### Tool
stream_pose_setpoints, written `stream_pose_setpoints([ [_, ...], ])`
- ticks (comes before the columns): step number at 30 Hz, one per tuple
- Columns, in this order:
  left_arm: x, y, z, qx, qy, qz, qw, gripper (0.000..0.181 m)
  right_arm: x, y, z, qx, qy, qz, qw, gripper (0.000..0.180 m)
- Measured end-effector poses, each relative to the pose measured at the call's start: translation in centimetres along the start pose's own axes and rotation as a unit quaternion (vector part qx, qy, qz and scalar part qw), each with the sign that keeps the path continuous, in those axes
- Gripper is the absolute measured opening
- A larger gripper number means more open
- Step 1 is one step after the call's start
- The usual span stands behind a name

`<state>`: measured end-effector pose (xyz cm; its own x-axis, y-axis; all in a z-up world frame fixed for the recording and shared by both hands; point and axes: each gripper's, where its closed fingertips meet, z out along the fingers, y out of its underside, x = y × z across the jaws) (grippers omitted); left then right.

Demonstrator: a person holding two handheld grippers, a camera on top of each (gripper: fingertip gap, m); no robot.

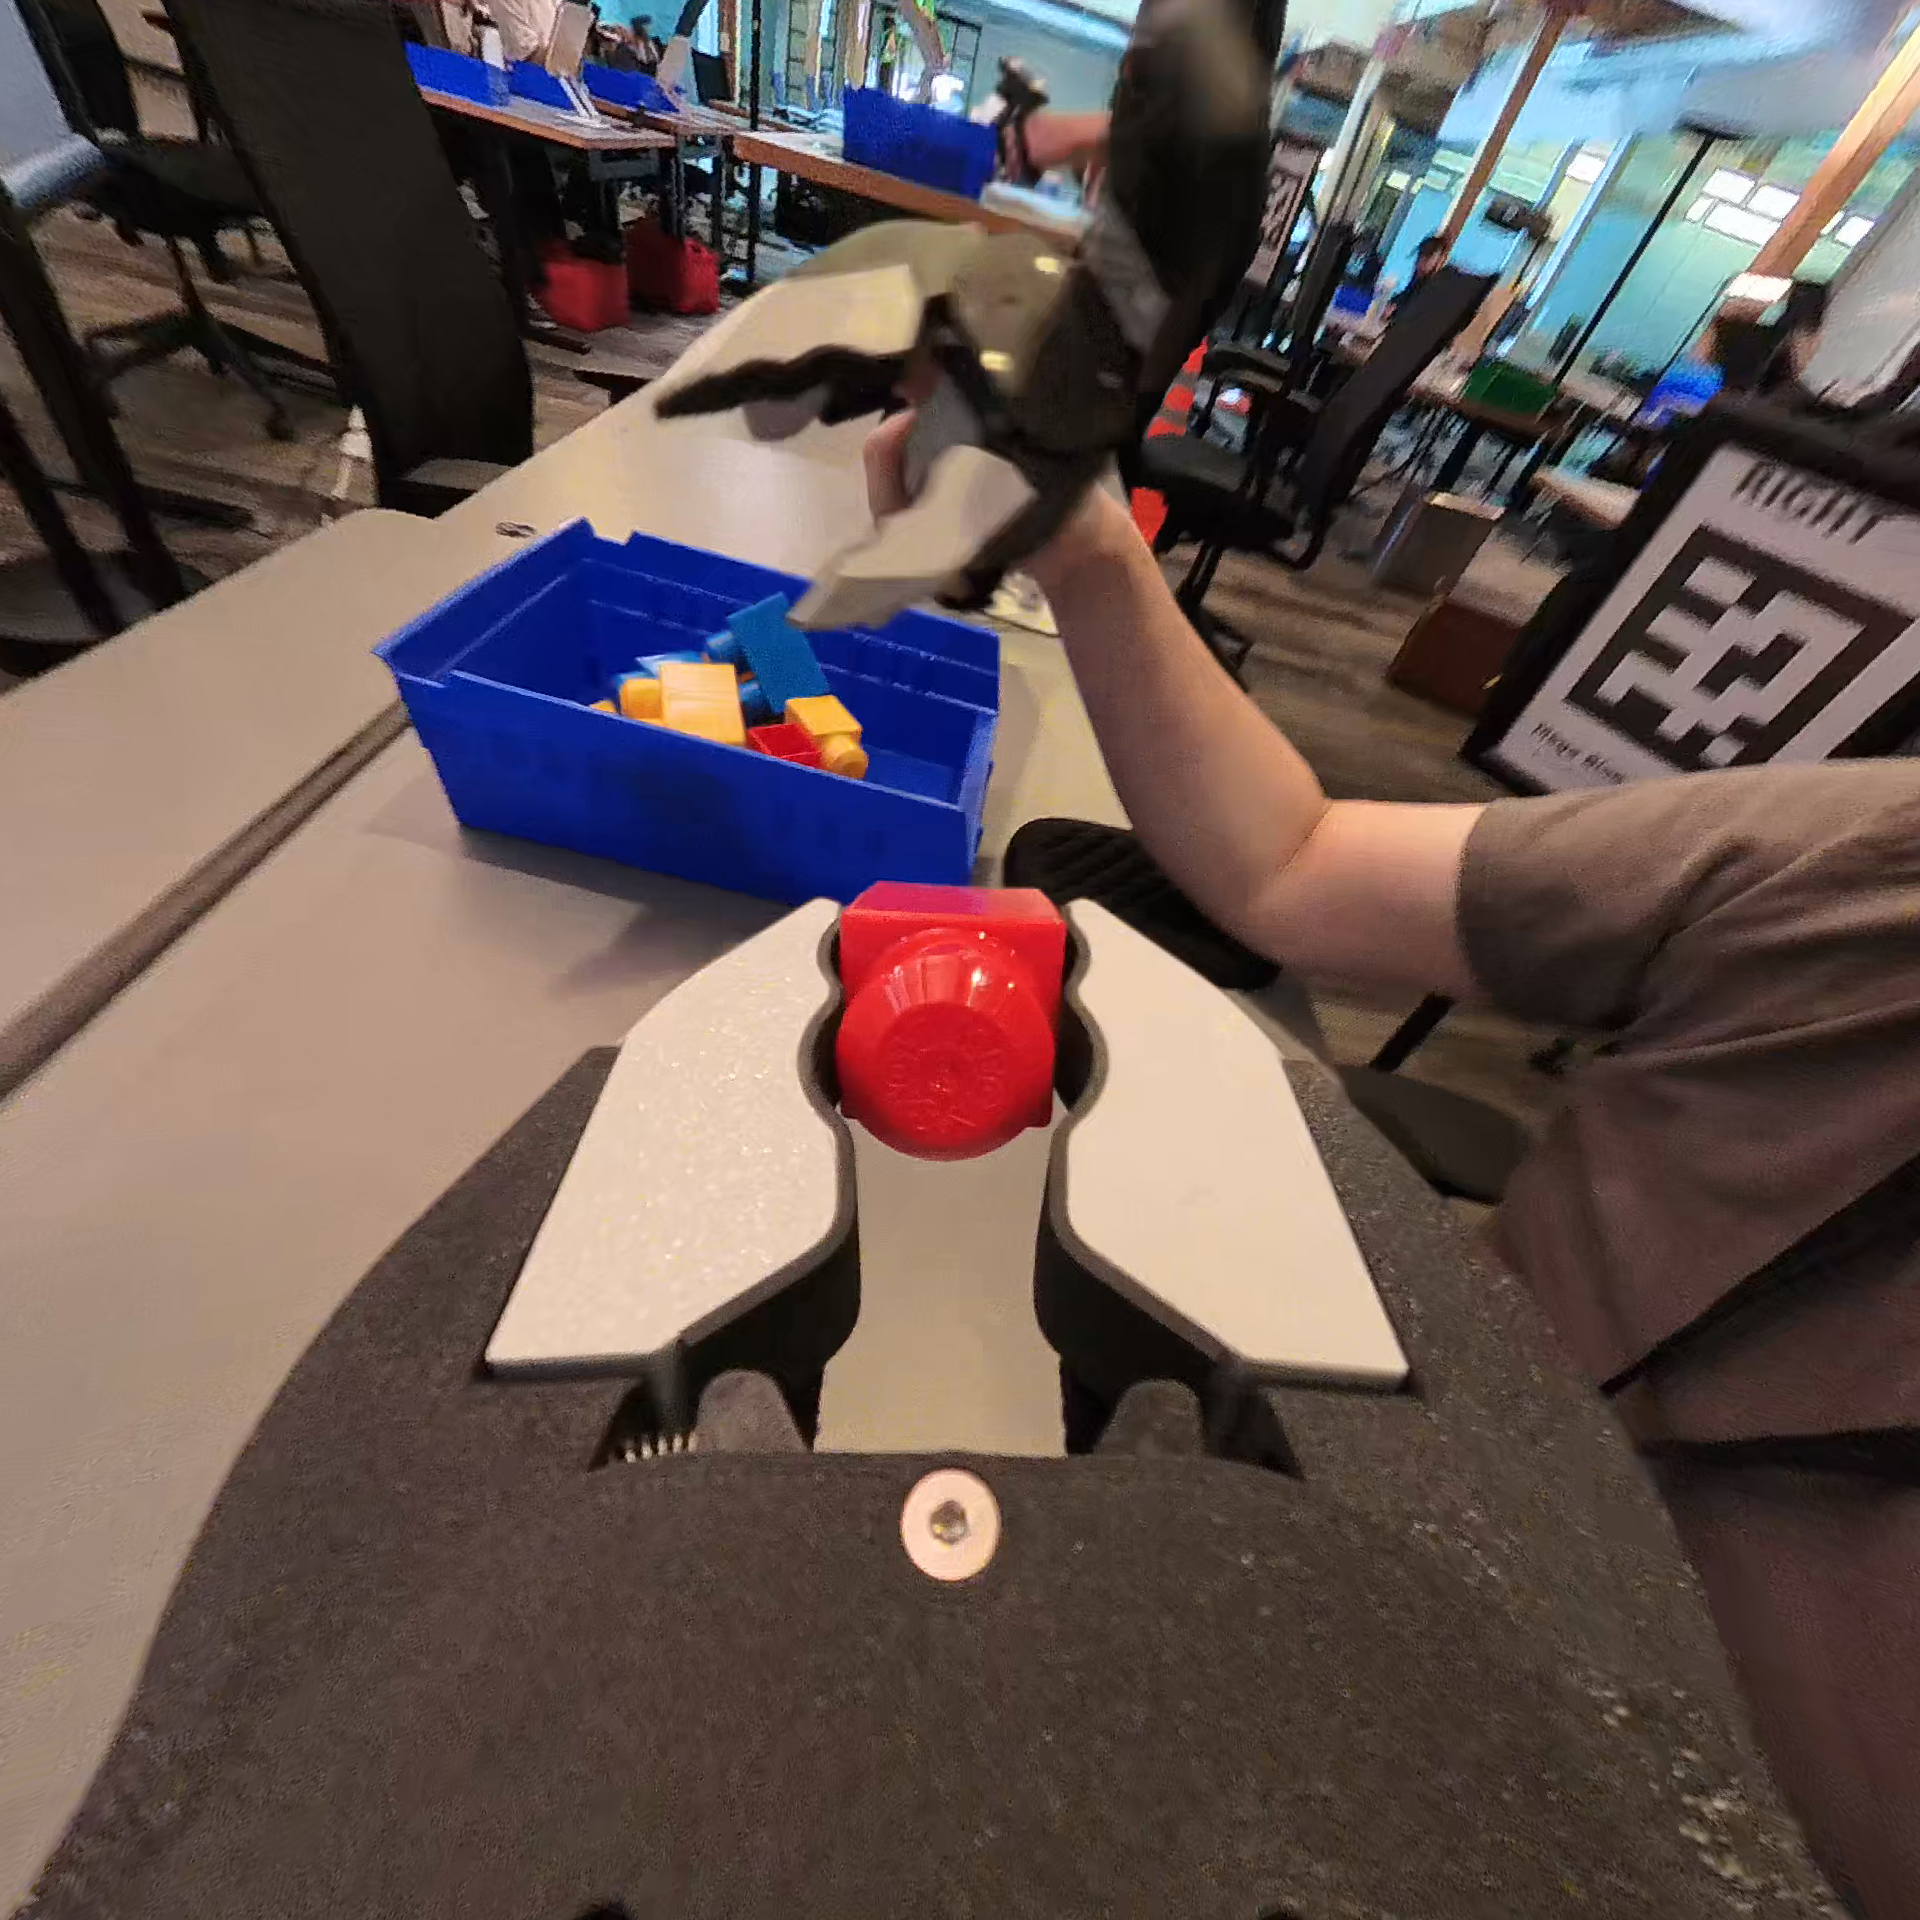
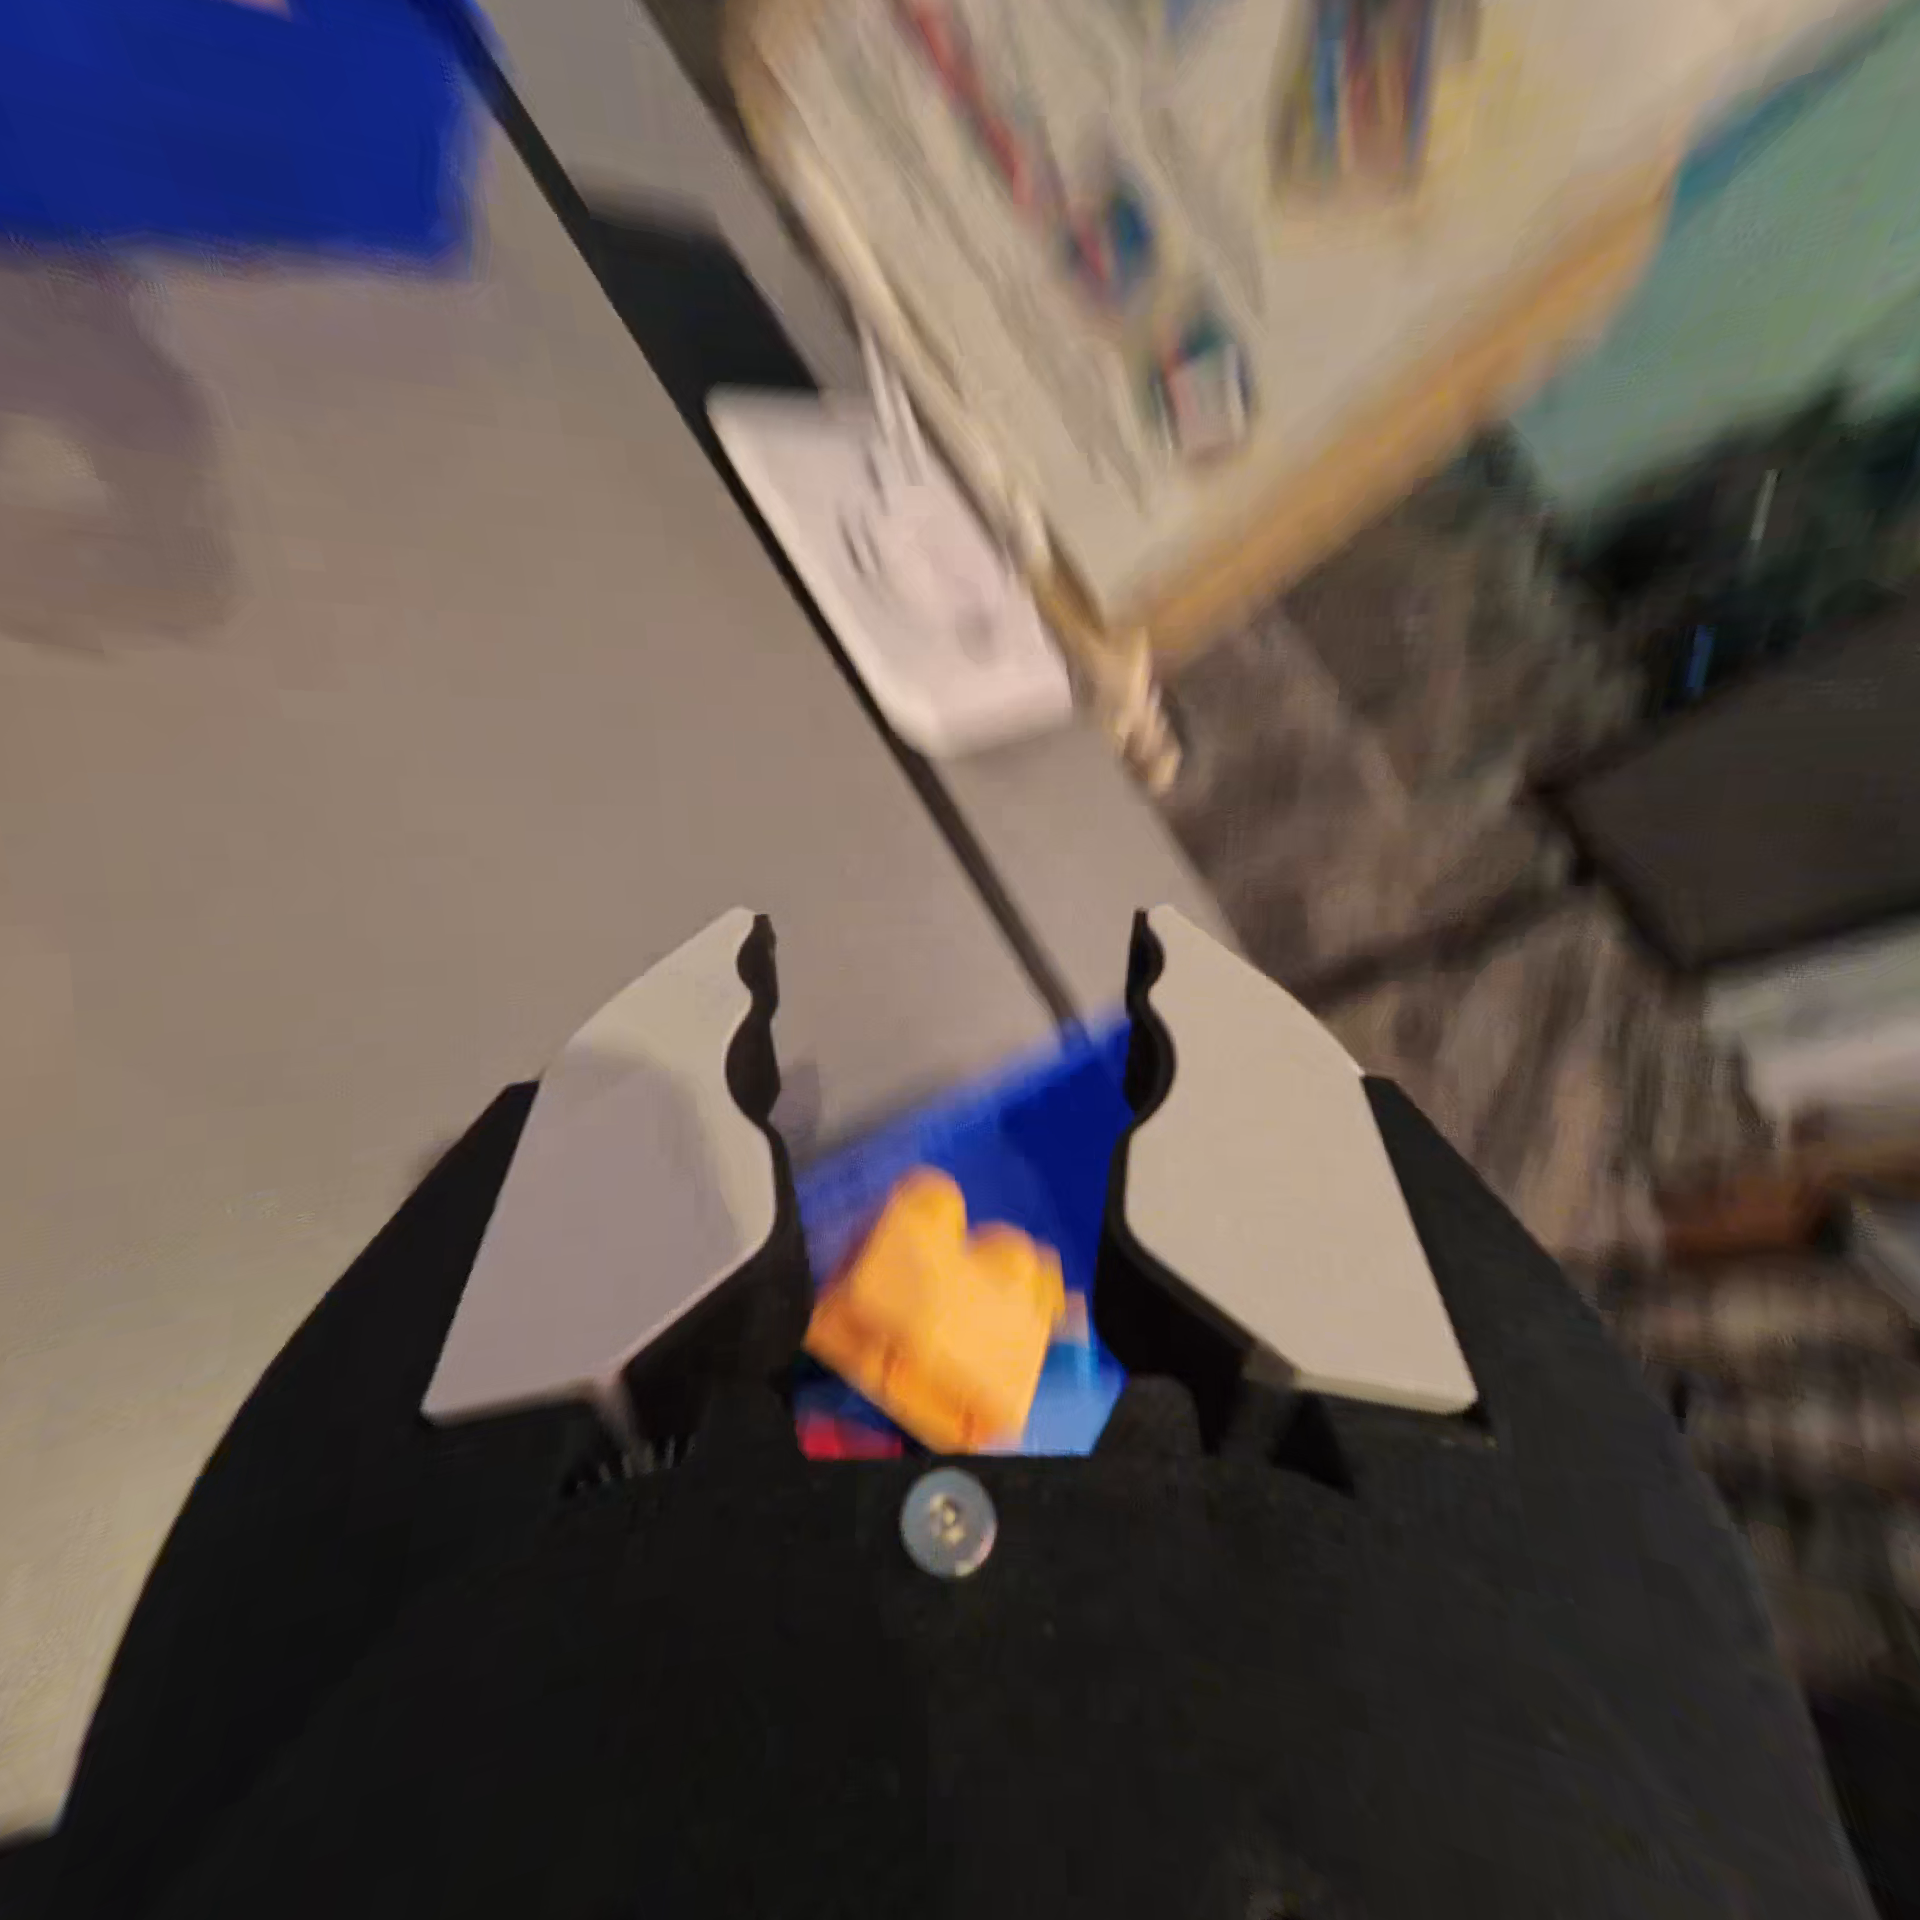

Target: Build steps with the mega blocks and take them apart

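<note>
**One red block in my grip**

My left gripper (image 1: 951, 997) clamps one red plastic mega block (image 1: 948, 1023) above the grey table (image 1: 312, 987). Beyond, one blue plastic bin (image 1: 665, 800) holds several yellow, blue and red blocks. My right gripper (image 2: 951, 997) hangs above, jaws apart, empty.

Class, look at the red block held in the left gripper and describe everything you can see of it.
The red block is glossy moulded plastic: a squarish body with one round stud, embossed on its end, pointing back at the camera, so it lies on its side. The left gripper is shut on it, the fingers pressing its two flanks. It sits above the grey table, just in front of the blue bin.
</note>
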<state>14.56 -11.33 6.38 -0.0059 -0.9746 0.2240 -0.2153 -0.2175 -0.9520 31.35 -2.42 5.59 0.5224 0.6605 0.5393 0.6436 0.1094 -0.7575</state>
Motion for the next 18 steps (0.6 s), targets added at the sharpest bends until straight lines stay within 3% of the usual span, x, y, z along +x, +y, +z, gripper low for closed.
stream_pose_setpoints([
  [3, 0.0, -0.3, 0.8, 0.029, 0.025, -0.044, 0.998, 0.036, -8.4, -9.6, -0.3, 0.17, -0.072, -0.113, 0.976, 0.069],
  [5, 0.5, -0.6, 1.1, 0.052, 0.052, -0.071, 0.995, 0.036, -12.9, -12.4, 0.2, 0.213, -0.081, -0.174, 0.958, 0.075],
  [8, 1.2, -1.3, 1.6, 0.085, 0.085, -0.107, 0.987, 0.036, -15.8, -14.0, 1.8, 0.232, -0.032, -0.233, 0.944, 0.076],
  [11, 2.1, -1.6, 2.0, 0.1, 0.119, -0.124, 0.98, 0.036, -14.4, -14.3, 3.1, 0.213, 0.068, -0.249, 0.942, 0.062],
  [13, 2.5, -1.8, 1.7, 0.098, 0.136, -0.132, 0.977, 0.038, -14.1, -14.3, 2.6, 0.223, 0.079, -0.26, 0.936, 0.038],
  [15, 2.3, -2.7, 0.6, 0.11, 0.135, -0.127, 0.976, 0.045, -13.3, -13.8, 1.8, 0.216, 0.055, -0.26, 0.94, 0.038],
  [18, 0.3, -3.9, -2.5, 0.129, 0.049, -0.076, 0.987, 0.047, -7.4, -11.7, -0.7, 0.16, 0.089, -0.24, 0.953, 0.038],
])
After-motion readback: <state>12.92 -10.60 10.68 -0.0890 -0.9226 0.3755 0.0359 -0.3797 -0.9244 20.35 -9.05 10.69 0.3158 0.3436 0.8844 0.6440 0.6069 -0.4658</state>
